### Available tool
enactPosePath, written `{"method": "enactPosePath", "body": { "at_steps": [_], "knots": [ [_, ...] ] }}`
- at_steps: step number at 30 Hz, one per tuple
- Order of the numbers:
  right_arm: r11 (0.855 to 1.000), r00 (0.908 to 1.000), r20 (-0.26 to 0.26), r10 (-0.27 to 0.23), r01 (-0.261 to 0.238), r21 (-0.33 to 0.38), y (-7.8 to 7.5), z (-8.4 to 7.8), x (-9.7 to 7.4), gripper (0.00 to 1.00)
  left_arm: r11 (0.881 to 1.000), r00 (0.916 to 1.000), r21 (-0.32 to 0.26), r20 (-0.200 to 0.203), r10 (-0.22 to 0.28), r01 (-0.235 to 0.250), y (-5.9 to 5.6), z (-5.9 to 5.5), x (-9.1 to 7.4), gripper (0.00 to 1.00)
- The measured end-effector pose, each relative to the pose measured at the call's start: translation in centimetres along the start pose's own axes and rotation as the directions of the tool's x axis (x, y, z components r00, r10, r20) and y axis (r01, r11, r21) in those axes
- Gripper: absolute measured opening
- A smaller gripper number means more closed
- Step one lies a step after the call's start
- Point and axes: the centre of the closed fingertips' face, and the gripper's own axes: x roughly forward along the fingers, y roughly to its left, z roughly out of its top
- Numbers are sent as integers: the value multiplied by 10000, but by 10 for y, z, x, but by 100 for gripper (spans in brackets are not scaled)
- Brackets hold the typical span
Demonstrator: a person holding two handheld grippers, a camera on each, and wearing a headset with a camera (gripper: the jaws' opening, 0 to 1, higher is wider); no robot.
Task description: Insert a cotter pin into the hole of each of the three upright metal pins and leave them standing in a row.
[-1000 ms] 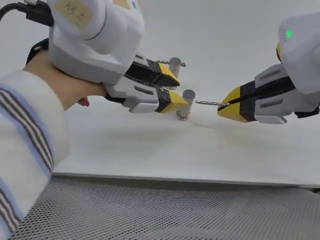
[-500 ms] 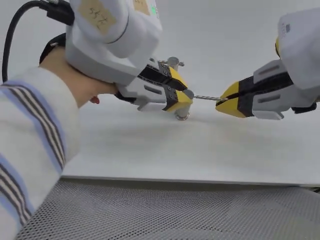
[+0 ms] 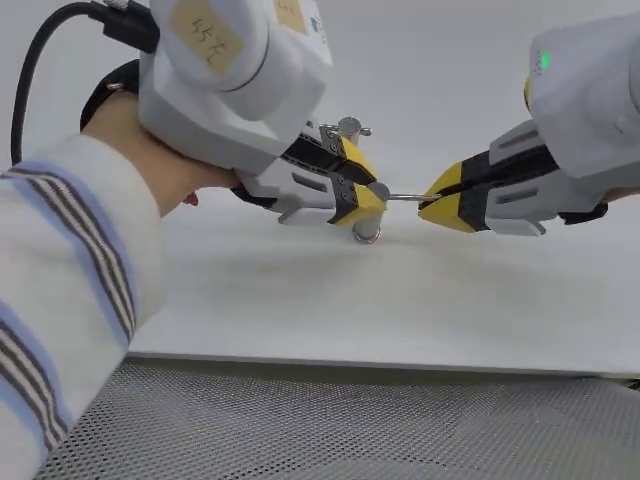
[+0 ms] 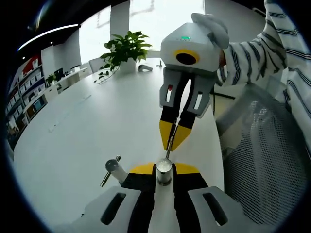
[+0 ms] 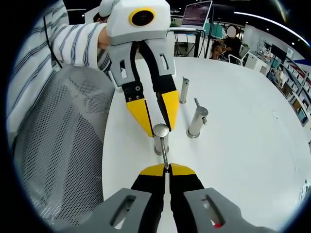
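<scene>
– Between your two grippers, at the centre of the head view, the near metal pin (image 3: 367,226) stands upright on the white table (image 3: 300,300). Your left gripper (image 3: 368,185) comes in from 9 o'clock with its jaws pinching that pin. From 3 o'clock, your right gripper (image 3: 432,203) has its jaws pressed together on the cotter pin (image 3: 404,197), whose tip is at the pin's head.

– Is the tip in the hole?

– Can't tell, it's too small. I'd call it mid-insertion.

– Count so far?

– One is done for sure. In the right gripper view the middle pin (image 5: 197,122) sits at 2 o'clock of the near one with a cotter through its top. At 1 o'clock the far pin (image 5: 184,91) is upright, but I can't tell if it's pinned. So you have this one to finish and maybe one more. All three stand roughly in a line.

– Do the views differ?

– The right gripper view gives you all three pins. In the head view I count two, with the middle pin poking out at 12 o'clock above your left gripper. The left gripper view puts the middle pin at 9 o'clock of the near one and looks straight at the right gripper's closed tips, with the cotter aimed at the pin head.
</scene>
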Motion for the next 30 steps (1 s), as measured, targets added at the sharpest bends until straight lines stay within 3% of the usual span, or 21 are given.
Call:
{"method": "enactPosePath", "body": {
  "at_steps": [7,12,14,17,24,30],
  "knots": [
    [9989,9997,223,64,-74,452,1,6,11,0,9999,10000,-155,18,25,-25,0,0,-1,10],
    [9994,9992,375,104,-117,332,1,13,15,0,9998,10000,-184,25,43,-42,-1,0,-2,10],
    [9980,9981,577,-194,159,604,-4,15,14,6,9999,10000,-131,25,52,-51,-1,0,-2,10],
    [9977,9978,622,-217,176,658,-5,15,10,18,9999,10000,-95,12,56,-56,1,-1,-2,10],
    [9937,9982,455,-388,337,1071,-9,4,2,11,9999,10000,-98,3,67,-67,2,-2,-2,10],
    [9872,9951,631,-758,660,1450,-12,12,-5,8,10000,10000,-60,-20,73,-73,1,-2,-1,10]
  ]
}}
